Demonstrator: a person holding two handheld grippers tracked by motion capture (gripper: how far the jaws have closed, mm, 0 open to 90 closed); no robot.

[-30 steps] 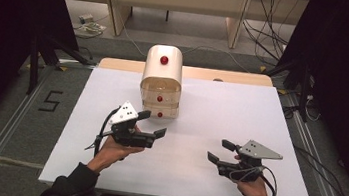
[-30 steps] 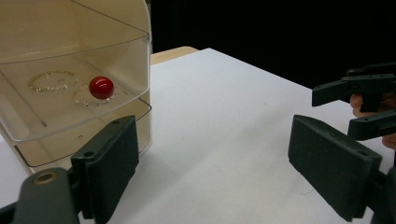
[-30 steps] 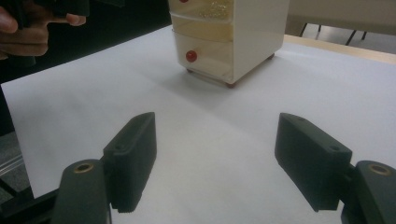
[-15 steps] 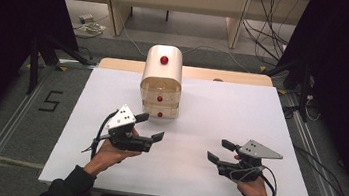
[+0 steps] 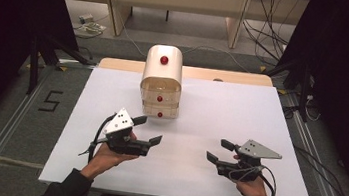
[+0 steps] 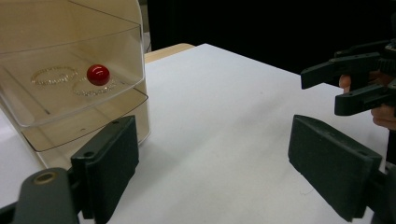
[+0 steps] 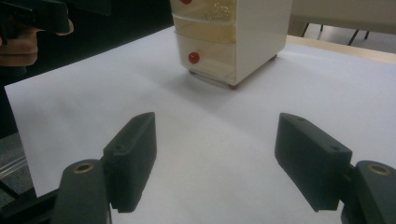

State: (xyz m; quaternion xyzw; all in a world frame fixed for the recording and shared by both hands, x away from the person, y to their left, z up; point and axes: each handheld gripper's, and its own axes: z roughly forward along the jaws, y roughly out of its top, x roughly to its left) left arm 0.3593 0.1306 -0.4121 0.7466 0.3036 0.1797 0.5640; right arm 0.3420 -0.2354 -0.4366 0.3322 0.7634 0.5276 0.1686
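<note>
While the white table is filling most of the high view, the small drawer chest is standing at its upper centre, three clear drawers stacked under a rounded cream top, each drawer carrying a red knob. At lower left of that view the left gripper is hovering just in front of the chest, jaws spread wide and holding nothing; at lower right the right gripper is hanging well apart from the chest, its jaws likewise spread and empty. In the left gripper view the chest is sitting at upper left with a red knob showing, and a pair of thin bracelet-like rings seems to be lying inside that drawer. Judging from this, the step in hand is reaching for a drawer knob to pull it out. To do it well, the left gripper should be centring its jaws on the one knob, closing gently, and pulling straight along the drawer's line, since the light chest may be sliding forward unless the right gripper is steadying it
</note>
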